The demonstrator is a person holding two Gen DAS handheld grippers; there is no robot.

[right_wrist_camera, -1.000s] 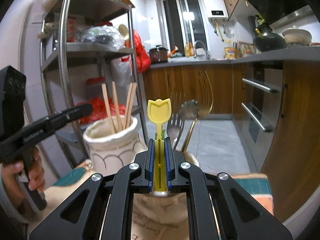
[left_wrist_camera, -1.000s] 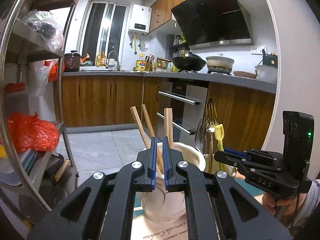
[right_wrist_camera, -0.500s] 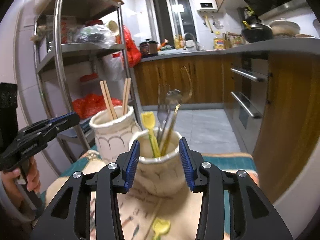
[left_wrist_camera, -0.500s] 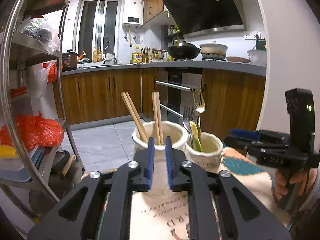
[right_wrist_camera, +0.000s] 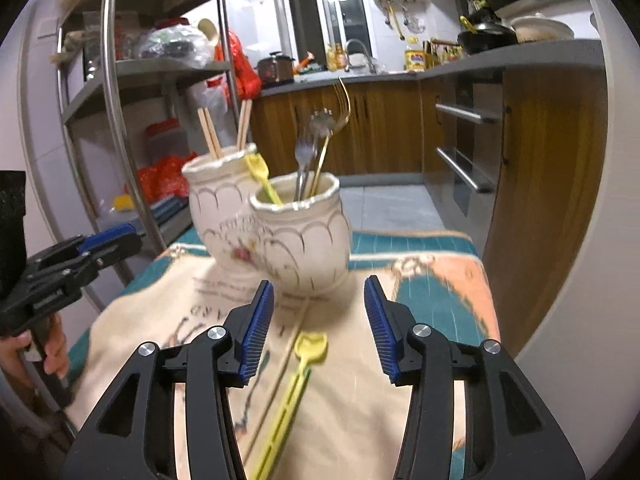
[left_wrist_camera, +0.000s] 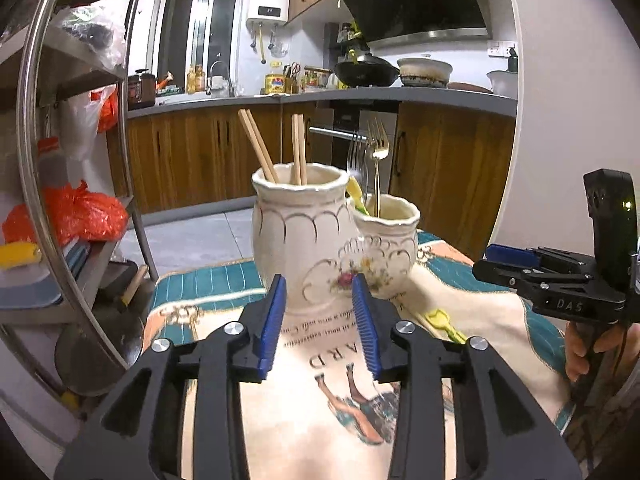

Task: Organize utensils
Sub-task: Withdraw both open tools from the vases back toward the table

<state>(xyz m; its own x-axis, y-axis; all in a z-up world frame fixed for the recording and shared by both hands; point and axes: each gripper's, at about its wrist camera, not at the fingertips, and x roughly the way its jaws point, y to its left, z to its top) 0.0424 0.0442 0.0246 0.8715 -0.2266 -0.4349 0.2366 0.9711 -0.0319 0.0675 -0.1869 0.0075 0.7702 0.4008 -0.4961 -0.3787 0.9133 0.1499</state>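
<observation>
Right claw (right_wrist_camera: pixel 319 322) gapes near short jar (right_wrist_camera: pixel 302 232); cloth edge (right_wrist_camera: pixel 482 256) beside cabinet (right_wrist_camera: pixel 548 184).

1. Brown wooden base cabinets (left_wrist_camera: pixel 192 160) run under a grey countertop (left_wrist_camera: pixel 400 96).
2. A tall dark-framed window (right_wrist_camera: pixel 320 12) stands beside a white wall-mounted water heater (left_wrist_camera: pixel 269 8).
3. A steel shelving rack (right_wrist_camera: pixel 132 80) stands on the pale grey tiled floor (right_wrist_camera: pixel 392 204).

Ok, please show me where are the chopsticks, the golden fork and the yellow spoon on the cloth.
chopsticks (left_wrist_camera: pixel 260 148), left wrist view, shaft.
golden fork (left_wrist_camera: pixel 377 142), left wrist view, tines.
yellow spoon (right_wrist_camera: pixel 310 345), right wrist view, bowl.
</observation>
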